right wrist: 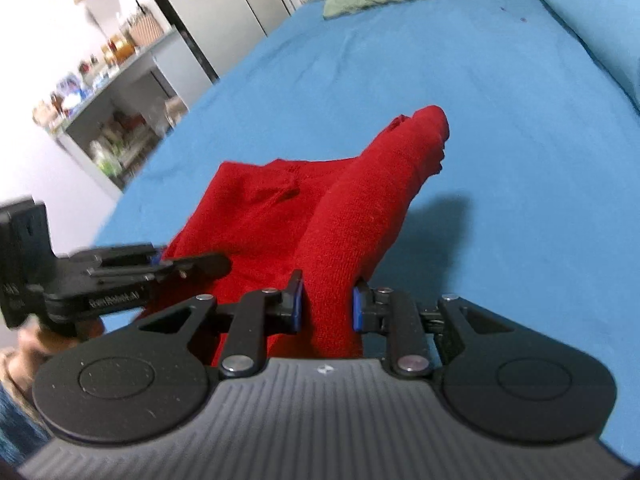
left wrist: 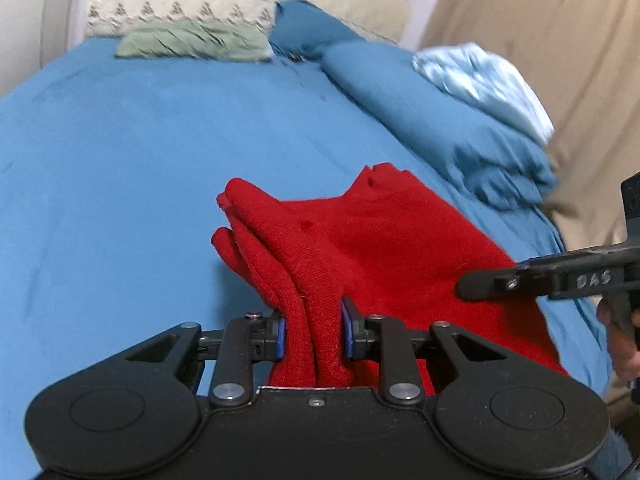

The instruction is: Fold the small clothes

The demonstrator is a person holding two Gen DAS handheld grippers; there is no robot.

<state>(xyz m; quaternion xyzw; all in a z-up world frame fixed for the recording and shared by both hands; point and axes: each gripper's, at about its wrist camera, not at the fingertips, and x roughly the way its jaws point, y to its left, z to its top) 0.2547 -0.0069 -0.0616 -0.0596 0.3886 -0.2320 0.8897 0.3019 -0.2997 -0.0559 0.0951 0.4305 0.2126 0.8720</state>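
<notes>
A small red knit garment point(left wrist: 360, 240) lies on the blue bed sheet point(left wrist: 120, 160), partly lifted off it. My left gripper point(left wrist: 313, 330) is shut on a bunched edge of the garment at its left side. My right gripper point(right wrist: 326, 306) is shut on another bunched edge of the same garment point(right wrist: 320, 208), at its right side. The right gripper also shows at the right edge of the left wrist view point(left wrist: 520, 280). The left gripper shows at the left of the right wrist view point(right wrist: 120, 276). The cloth hangs between the two grippers.
A green pillow point(left wrist: 196, 44) and a cream patterned one point(left wrist: 180, 4) lie at the bed's head. A rolled blue duvet point(left wrist: 420, 112) with pale satin cloth point(left wrist: 484, 80) runs along the right. A cluttered shelf point(right wrist: 104, 92) stands beyond the bed's left edge.
</notes>
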